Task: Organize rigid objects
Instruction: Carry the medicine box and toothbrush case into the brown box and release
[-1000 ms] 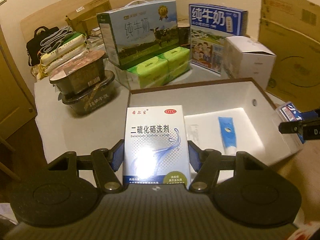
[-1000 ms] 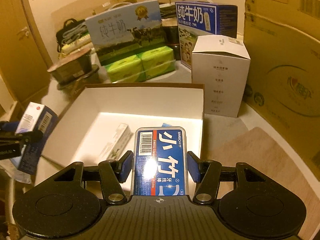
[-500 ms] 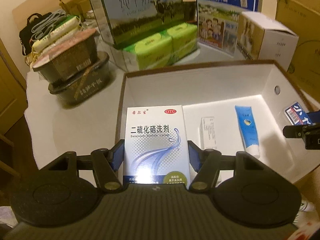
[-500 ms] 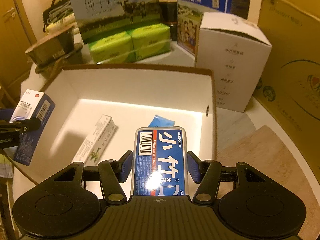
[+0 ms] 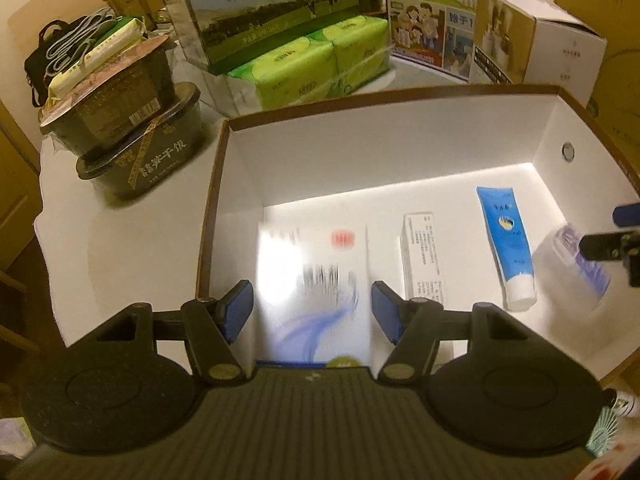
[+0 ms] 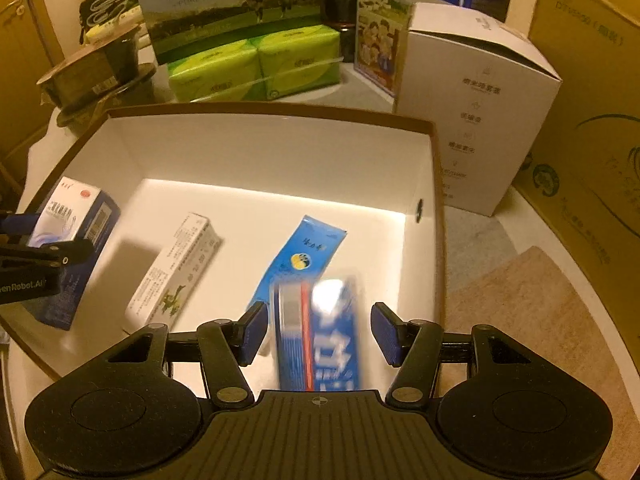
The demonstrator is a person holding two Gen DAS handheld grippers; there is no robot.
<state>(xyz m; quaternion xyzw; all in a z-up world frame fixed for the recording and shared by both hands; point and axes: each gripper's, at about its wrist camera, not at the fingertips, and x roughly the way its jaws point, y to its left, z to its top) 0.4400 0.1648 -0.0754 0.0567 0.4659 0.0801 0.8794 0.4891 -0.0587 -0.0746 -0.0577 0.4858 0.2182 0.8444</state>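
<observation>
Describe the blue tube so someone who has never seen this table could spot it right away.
Find the big white open box with the brown rim in the middle of the table. On its floor lies the blue tube, to the right of a long white carton. It is the only soft, flat-ended tube there, blue with a white cap; everything else nearby is a box.

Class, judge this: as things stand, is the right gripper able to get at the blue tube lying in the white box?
Probably not yet. The right gripper has open jaws, but a blurred blue pack sits between them, over the blue tube. The white box is open-topped.
</observation>
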